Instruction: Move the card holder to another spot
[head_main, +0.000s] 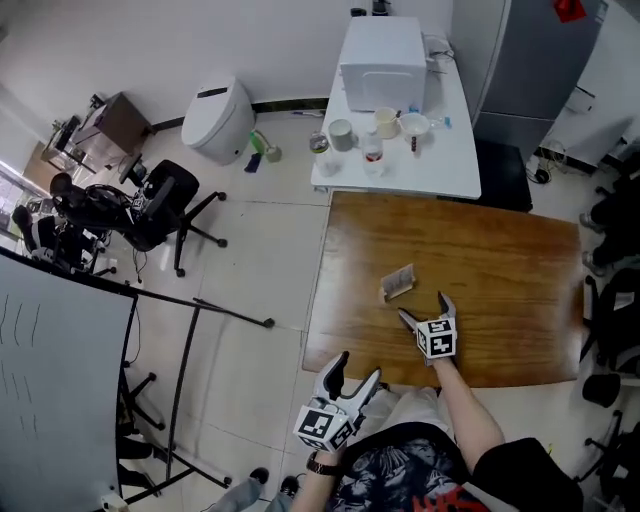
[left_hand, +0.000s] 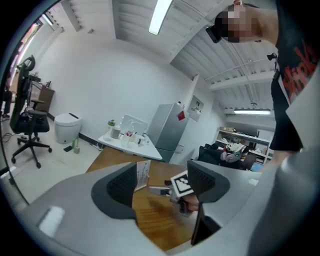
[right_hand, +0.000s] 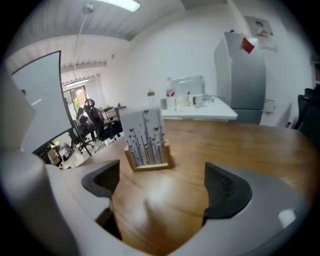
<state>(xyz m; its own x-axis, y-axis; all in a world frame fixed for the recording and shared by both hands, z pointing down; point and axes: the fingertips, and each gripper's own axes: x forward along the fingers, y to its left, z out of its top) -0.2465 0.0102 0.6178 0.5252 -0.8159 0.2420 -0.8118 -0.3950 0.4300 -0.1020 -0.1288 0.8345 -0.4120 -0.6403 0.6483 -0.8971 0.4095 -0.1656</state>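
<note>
Head view: we hold our right gripper (head_main: 424, 308), jaws apart and empty, near the card holder (head_main: 398, 282) standing on the wooden table (head_main: 500, 260). Our left gripper (head_main: 358, 368), jaws likewise spread, hangs beyond the table's near edge. The card's print is too small to read.

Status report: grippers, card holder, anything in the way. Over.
Both open, empty: right gripper facing card holder, short of it; left gripper by wooden table edge. Card holder upright, untouched. Path clear.

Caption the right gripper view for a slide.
Open right gripper faces the upright card holder on the wooden table, nothing between its jaws.
</note>
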